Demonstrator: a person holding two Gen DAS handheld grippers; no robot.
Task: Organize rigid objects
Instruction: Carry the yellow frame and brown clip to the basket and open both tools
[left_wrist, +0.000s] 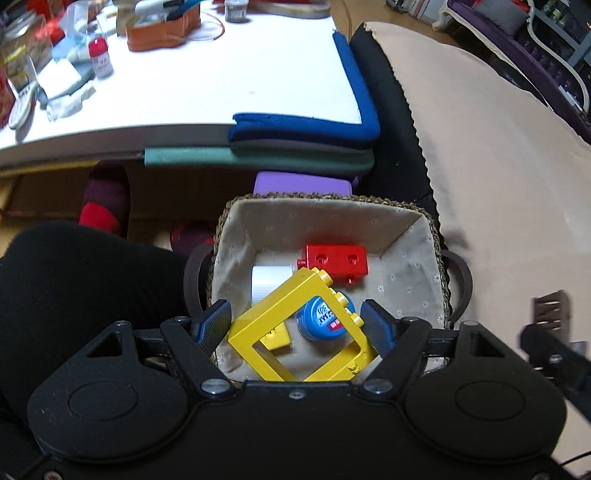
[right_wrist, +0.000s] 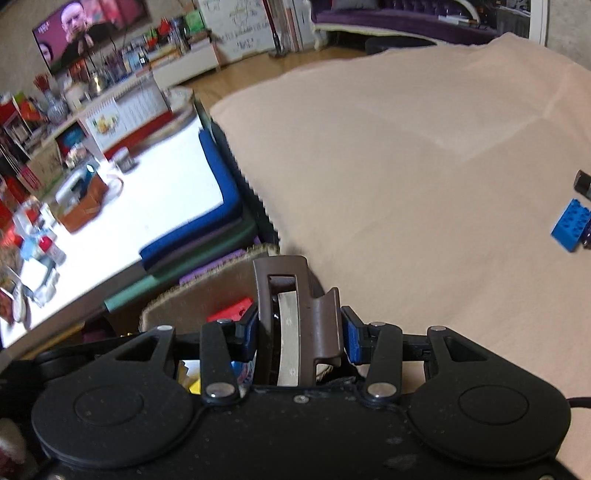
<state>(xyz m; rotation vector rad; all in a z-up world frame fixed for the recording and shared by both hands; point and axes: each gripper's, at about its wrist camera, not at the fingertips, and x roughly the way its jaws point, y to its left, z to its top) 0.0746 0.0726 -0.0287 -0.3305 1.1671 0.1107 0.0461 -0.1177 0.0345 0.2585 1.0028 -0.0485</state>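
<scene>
A yellow frame block (left_wrist: 301, 325) is sitting tilted between the left gripper (left_wrist: 299, 325)'s blue pads, right over the open woven basket (left_wrist: 441, 258). The pad at three o'clock is lying against the frame's studded edge, while the pad at nine o'clock is standing slightly off it, so I cannot tell whether the frame is being squeezed or just resting there. Under it, inside the cloth-lined basket, a blue round cap (left_wrist: 321, 319) is showing through the frame's window, a red block (left_wrist: 336, 262) is lying toward twelve o'clock, and a white cylinder (left_wrist: 267, 282) is lying toward ten o'clock.

The right gripper (right_wrist: 299, 332) is clamping a brown hair claw clip (right_wrist: 291, 314) between its pads, hovering by the basket's edge. In the right wrist view, a blue block (right_wrist: 570, 225) is lying well apart on the beige cloth (right_wrist: 406, 166), out toward three o'clock.

Beyond the basket at twelve o'clock, folded blue, grey and green mats (left_wrist: 306, 140) are stacked at the corner of a white table (left_wrist: 221, 81) crowded with clutter.
</scene>
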